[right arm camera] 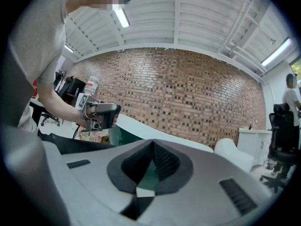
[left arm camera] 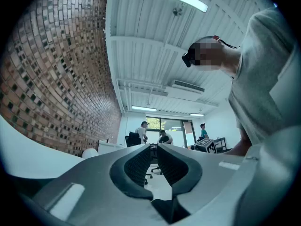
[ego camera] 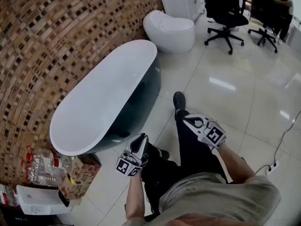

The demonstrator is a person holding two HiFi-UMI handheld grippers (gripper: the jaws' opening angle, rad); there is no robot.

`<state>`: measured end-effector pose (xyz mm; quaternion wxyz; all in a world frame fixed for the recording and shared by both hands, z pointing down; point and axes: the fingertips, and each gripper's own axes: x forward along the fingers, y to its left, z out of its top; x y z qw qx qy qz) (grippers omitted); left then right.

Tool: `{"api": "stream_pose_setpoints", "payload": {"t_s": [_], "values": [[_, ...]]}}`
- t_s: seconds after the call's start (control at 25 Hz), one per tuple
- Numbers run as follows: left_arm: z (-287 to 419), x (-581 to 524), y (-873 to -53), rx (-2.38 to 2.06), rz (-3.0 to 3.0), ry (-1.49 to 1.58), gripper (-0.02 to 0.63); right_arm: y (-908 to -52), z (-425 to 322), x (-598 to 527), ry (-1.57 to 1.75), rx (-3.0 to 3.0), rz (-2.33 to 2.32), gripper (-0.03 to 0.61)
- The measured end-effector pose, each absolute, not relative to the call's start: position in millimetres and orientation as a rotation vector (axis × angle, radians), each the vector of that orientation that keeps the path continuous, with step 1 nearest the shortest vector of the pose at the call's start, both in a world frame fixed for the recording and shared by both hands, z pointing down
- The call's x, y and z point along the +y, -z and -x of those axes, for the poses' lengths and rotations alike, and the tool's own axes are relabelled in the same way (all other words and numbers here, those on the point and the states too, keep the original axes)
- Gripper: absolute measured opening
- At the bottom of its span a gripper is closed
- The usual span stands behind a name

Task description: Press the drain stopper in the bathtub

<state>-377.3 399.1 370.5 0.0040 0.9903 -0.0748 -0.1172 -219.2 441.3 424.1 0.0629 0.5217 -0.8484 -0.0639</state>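
A white freestanding bathtub (ego camera: 101,95) stands along the brick wall (ego camera: 47,41); its inside looks plain white and I see no drain stopper. The person stands beside its near right flank. My left gripper (ego camera: 140,140) is held low by the tub's near end, its jaws a narrow gap apart with nothing between them (left arm camera: 153,147). My right gripper (ego camera: 190,121) is further right over the floor, shut and empty (right arm camera: 153,142), aimed at the tub rim (right arm camera: 155,131). The right gripper view also shows the left gripper (right arm camera: 113,109) in a hand.
A white toilet (ego camera: 170,29) and a cabinet (ego camera: 181,1) stand past the tub's far end. Office chairs (ego camera: 228,18) are at the back right. A cardboard box (ego camera: 82,173) and water bottles (ego camera: 44,166) sit near the tub. A power strip (ego camera: 273,166) lies on the tiles at right.
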Motion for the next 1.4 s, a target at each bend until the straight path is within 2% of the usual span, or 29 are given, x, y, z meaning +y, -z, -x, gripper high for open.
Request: {"api": "stream_pose_setpoints", "payload": {"t_s": [0.32, 0.56, 0.76, 1.12, 1.4], "values": [[283, 333, -366, -0.234, -3.107, 0.394, 0.032, -405, 180, 402, 0.219, -2.606, -1.525, 0.0], [235, 325, -357, -0.204, -3.155, 0.455, 0.032, -412, 135, 364, 0.287, -2.607, -1.562, 0.0], [237, 314, -335, -0.321, -3.231, 0.554, 0.032, -423, 119, 301, 0.37, -2.597, -1.413, 0.0], [251, 237, -276, -0.878, -3.146, 0.805, 0.021, -415, 95, 185, 0.511, -2.668, -1.052, 0.0], [234, 186, -296, -1.168, -3.067, 0.639, 0.021, -401, 71, 152, 0.525, -2.794, -0.869, 0.0]]}}
